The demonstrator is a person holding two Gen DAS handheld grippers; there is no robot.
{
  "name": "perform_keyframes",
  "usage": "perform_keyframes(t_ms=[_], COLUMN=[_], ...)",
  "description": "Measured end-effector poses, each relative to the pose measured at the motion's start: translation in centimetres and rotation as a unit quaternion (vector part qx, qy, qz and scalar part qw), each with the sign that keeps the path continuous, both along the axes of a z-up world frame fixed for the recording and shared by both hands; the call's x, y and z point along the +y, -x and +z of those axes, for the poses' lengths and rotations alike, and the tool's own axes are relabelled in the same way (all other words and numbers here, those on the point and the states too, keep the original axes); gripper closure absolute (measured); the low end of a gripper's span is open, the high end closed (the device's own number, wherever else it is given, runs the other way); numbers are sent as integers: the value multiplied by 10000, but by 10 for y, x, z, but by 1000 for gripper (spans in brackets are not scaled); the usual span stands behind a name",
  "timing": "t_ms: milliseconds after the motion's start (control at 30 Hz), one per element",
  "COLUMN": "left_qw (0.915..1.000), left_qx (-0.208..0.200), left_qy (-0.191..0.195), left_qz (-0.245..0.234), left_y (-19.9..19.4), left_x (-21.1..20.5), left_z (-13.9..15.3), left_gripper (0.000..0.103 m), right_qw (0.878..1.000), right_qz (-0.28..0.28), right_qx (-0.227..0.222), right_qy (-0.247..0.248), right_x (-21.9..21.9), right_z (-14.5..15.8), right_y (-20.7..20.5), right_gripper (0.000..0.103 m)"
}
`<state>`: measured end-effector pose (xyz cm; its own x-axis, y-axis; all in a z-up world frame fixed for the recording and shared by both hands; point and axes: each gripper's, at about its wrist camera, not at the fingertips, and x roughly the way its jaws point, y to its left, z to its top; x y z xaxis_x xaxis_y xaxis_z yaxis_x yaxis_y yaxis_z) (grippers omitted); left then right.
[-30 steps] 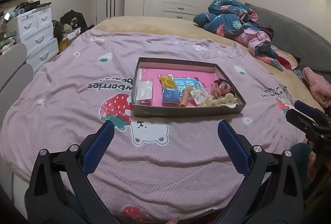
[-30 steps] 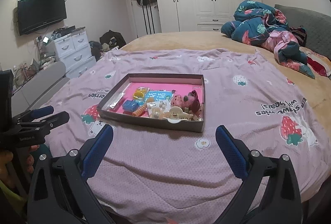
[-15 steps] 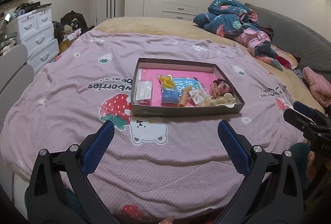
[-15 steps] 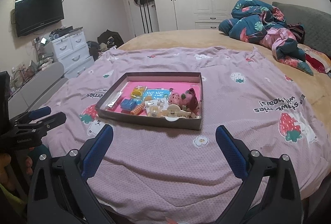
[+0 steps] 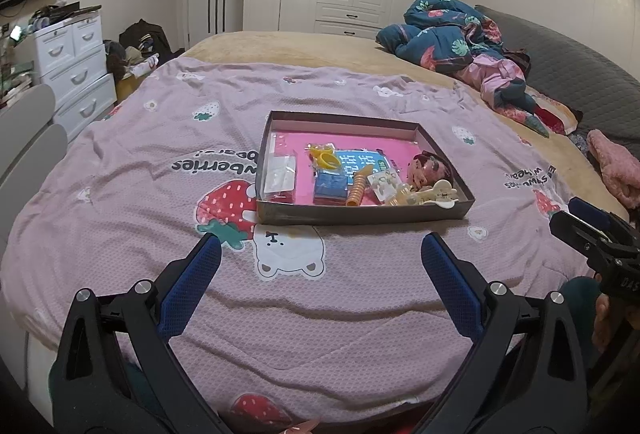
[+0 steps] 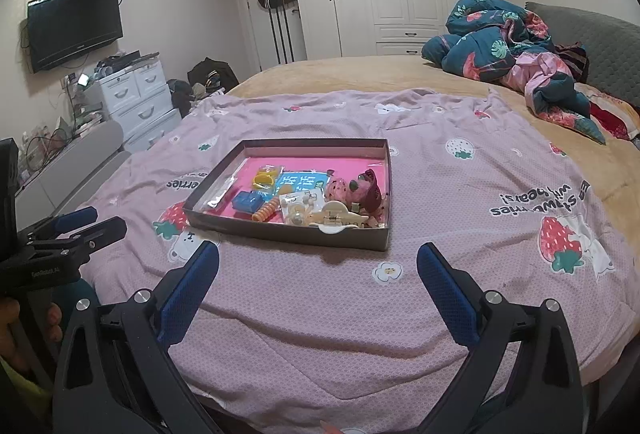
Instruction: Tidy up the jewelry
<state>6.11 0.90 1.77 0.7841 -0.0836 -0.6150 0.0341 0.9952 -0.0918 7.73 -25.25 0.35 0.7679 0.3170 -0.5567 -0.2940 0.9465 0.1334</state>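
Both grippers hang over the near edge of the bed, jaws spread wide and holding nothing. The left gripper [image 5: 320, 262] has black plastic arms with silver rivets and blue, finely dimpled rubber pads [image 5: 200, 274]; the right gripper [image 6: 318, 266] is built the same way.

Straight ahead of both, well beyond the fingertips, lies the box [image 5: 360, 211], a shallow rectangular cardboard tray with dull brown walls and a glossy pink floor. From the left gripper it sits slightly right of centre; from the right gripper, slightly left.

Inside, toward the left gripper's side, is a flat clear bag [image 5: 280, 175]. Next come a smooth yellow ring [image 5: 326, 159], a blue printed card [image 5: 362, 161], a small blue block [image 5: 330, 185] and a ribbed orange coil [image 5: 357, 189]. Farther toward the right gripper are a clear packet [image 6: 298, 203] of pale round pieces, a cream plastic claw clip [image 6: 334, 215] at the near wall, and a soft pink and maroon plush [image 6: 356, 189].

The box rests on a mauve blanket [image 6: 320, 314] of waffle-textured cloth, printed with strawberries and white bears, creased in shallow folds under the grippers.
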Motion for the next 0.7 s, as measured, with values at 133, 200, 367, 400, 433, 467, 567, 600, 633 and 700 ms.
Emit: perform_keyframes(t_ms=[133,200,367,400,433,467,567,600,633,700], left_qw=[10000,10000,10000,10000,10000,10000,10000,10000,10000,10000], left_qx=[-1,6,5,11,7,6,2,4,6,0], left_qy=[-6,-9,-4,-1,-3,-6,2,6,-2,-4], left_qz=[-7,3,-5,-3,-2,-4,-2,0,4,-3], left_y=[0,0,0,0,0,0,0,0,0,0], left_x=[0,1,0,1,0,0,0,1,0,0], left_z=[0,0,0,0,0,0,0,0,0,0], left_gripper=[9,9,9,9,9,9,9,9,9,9], right_qw=[10000,10000,10000,10000,10000,10000,10000,10000,10000,10000], right_qz=[3,0,2,0,0,4,7,3,3,5], right_qx=[-14,-24,-27,-25,-28,-23,-18,-20,-20,-14], right_qy=[-4,-4,-6,-10,-11,-4,-5,0,-2,-2], right_x=[0,0,-1,-1,-1,-1,-1,-1,-1,-1], right_z=[1,1,1,1,1,1,1,1,1,1], right_y=[0,0,0,1,0,0,0,0,0,0], right_gripper=[4,4,4,4,4,4,4,4,4,4])
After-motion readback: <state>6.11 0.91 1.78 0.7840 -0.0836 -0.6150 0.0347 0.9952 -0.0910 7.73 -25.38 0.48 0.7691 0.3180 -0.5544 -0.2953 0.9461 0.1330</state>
